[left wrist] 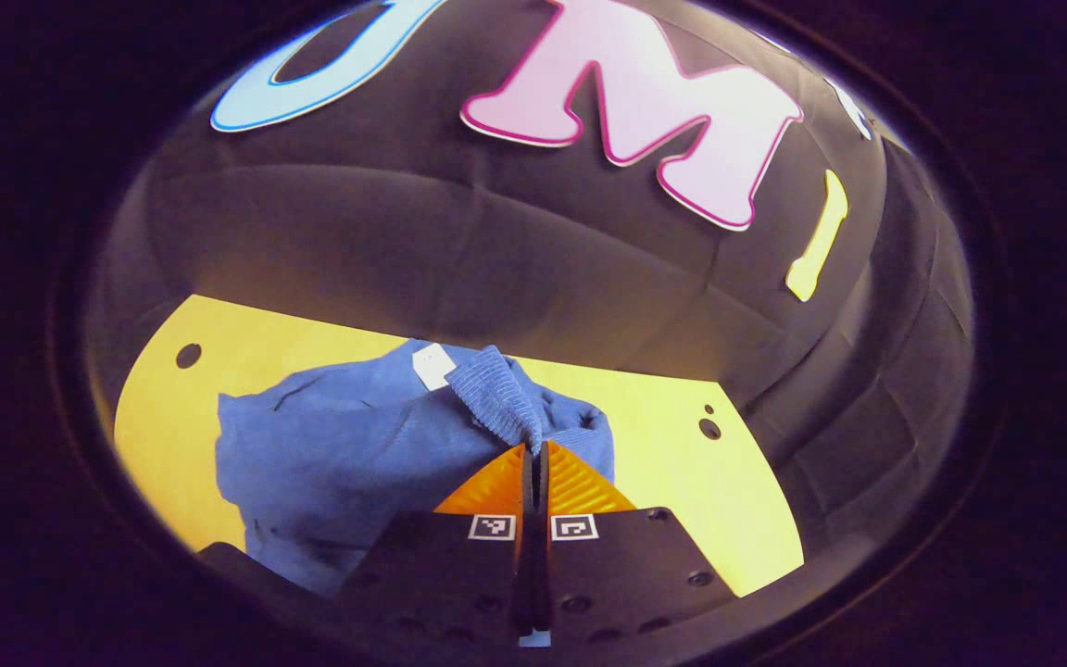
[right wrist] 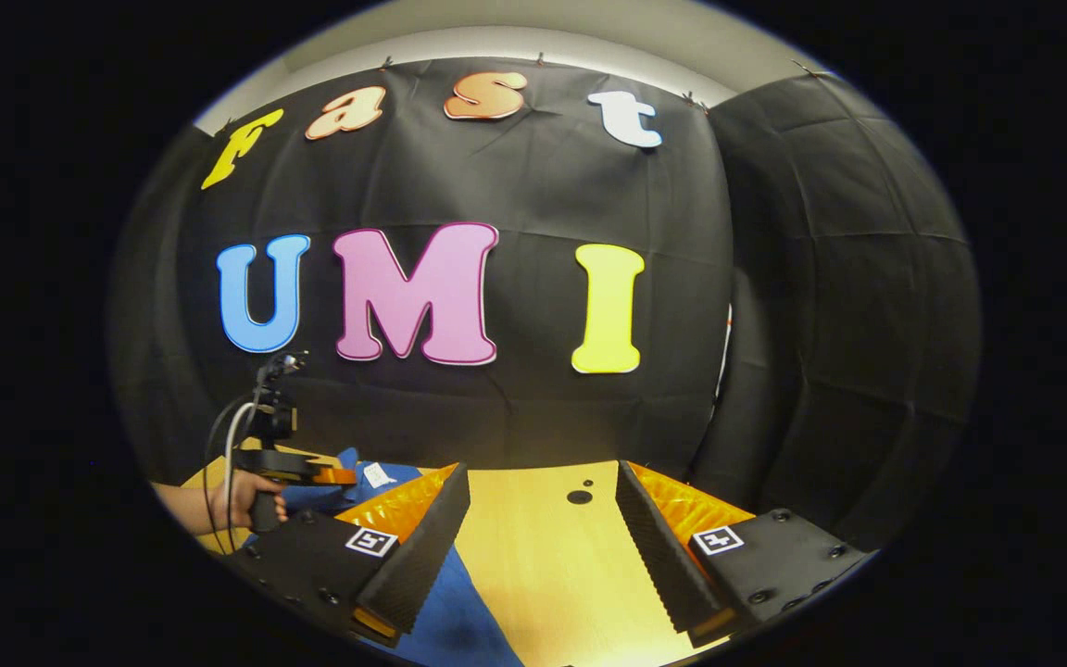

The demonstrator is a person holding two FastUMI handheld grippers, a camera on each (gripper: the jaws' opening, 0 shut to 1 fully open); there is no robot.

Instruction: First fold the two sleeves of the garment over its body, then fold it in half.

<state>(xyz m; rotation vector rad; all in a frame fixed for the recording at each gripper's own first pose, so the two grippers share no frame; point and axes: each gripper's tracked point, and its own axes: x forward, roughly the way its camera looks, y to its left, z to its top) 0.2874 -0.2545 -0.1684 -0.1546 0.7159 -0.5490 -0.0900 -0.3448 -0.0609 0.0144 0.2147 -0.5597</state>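
A: Start with the biggest thing. Where does the flat yellow wooden tabletop sit?

B: Under everything, running up to the black cloth wall. On it lies the blue knitted garment, bunched toward the table's left part in the left gripper view; a small white tag shows at its far edge.

A: And the left gripper?

B: Clenched. Its fingers are pressed together on a ribbed blue cuff of the garment, lifted above the table.

A: The right gripper?

B: Released, fingers spread wide over bare table, a blue edge of the garment beside its left finger. Farther off over the table, a hand holds the other gripper above the garment.
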